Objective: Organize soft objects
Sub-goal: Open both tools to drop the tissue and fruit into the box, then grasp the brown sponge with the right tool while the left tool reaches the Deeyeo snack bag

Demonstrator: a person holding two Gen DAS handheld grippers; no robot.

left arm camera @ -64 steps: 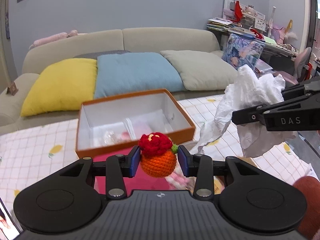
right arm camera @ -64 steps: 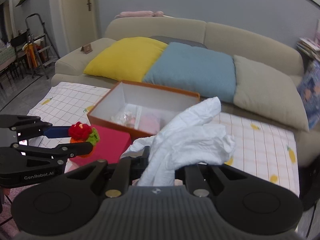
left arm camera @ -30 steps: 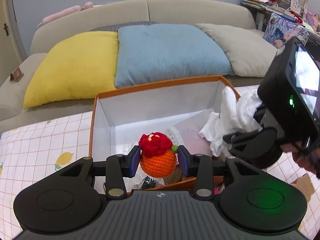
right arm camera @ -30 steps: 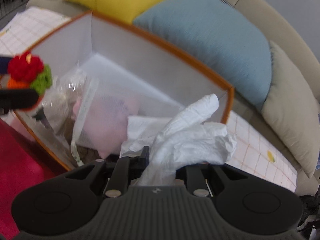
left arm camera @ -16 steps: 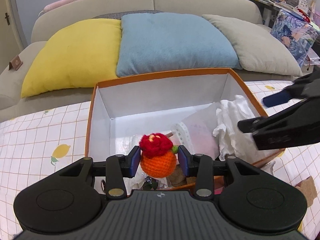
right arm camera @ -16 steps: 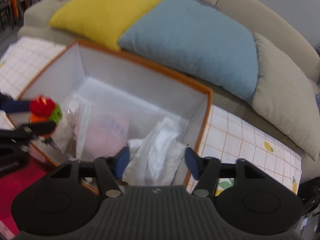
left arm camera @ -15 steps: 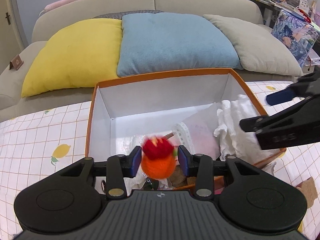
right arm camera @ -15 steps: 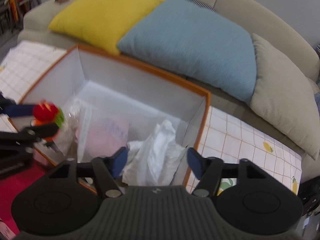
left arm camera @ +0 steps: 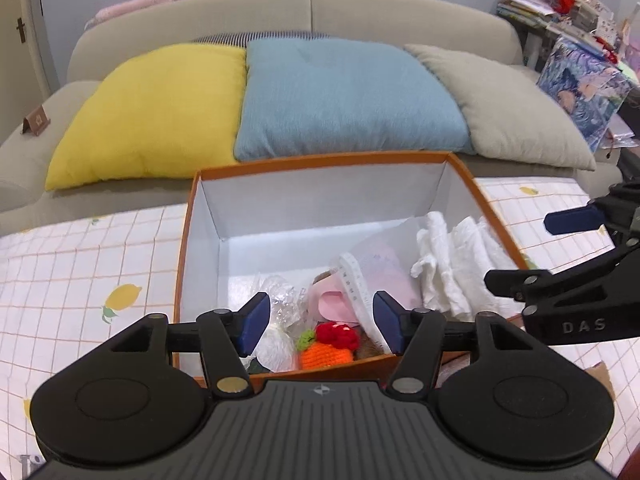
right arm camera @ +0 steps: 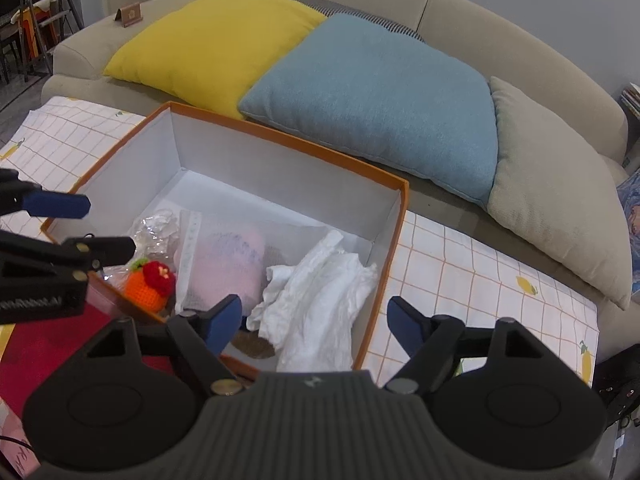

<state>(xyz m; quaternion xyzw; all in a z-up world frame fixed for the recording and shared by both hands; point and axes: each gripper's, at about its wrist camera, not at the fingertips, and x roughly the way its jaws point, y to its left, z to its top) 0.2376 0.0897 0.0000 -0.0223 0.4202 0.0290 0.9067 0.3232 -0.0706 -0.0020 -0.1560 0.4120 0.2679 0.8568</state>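
An orange box with white inside walls (left arm camera: 308, 200) stands on the checked tablecloth; it also shows in the right wrist view (right arm camera: 280, 184). An orange crochet fruit with a red flower (left arm camera: 328, 346) lies in its near left corner, also seen in the right wrist view (right arm camera: 150, 284). A crumpled white cloth (left arm camera: 452, 264) lies at the box's right side, also seen in the right wrist view (right arm camera: 316, 304). My left gripper (left arm camera: 320, 322) is open and empty above the fruit. My right gripper (right arm camera: 314, 326) is open and empty above the cloth.
The box also holds a pink mesh pouch (right arm camera: 228, 264) and clear plastic wrap (left arm camera: 276, 292). A red lid (right arm camera: 52, 344) lies by the box's near side. A beige sofa with yellow (left arm camera: 148, 108), blue (left arm camera: 344, 96) and grey (left arm camera: 500, 104) cushions stands behind.
My left gripper opened and the crochet fruit dropped into the box. My right gripper, open since half a second ago, has pulled back a little from the white cloth in the box.
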